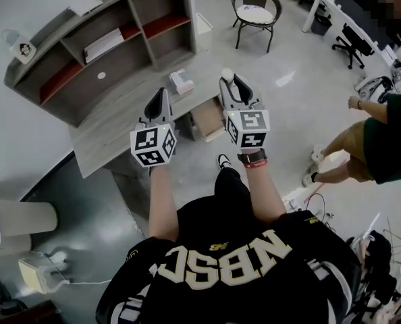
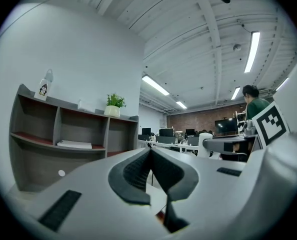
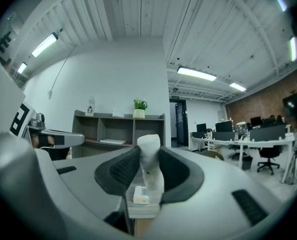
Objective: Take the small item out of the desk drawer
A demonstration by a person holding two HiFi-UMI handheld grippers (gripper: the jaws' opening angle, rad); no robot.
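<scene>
My right gripper (image 3: 149, 170) is shut on a small white item (image 3: 149, 156) that stands upright between its pads, its rounded top poking above the jaws. In the head view that gripper (image 1: 235, 90) is raised high over the grey desk (image 1: 113, 117), with the white item (image 1: 228, 75) at its tip. Below it the desk drawer (image 1: 209, 118) stands pulled out. My left gripper (image 1: 158, 103) is held level beside the right one, and its jaws (image 2: 150, 153) meet at the tips with nothing between them.
A tissue box (image 1: 181, 81) lies on the desk near the drawer. A grey shelf unit (image 1: 99, 39) rises behind the desk, a plant pot (image 3: 139, 112) on top. A chair (image 1: 256, 13) and another person (image 1: 372, 137) are on the floor to the right.
</scene>
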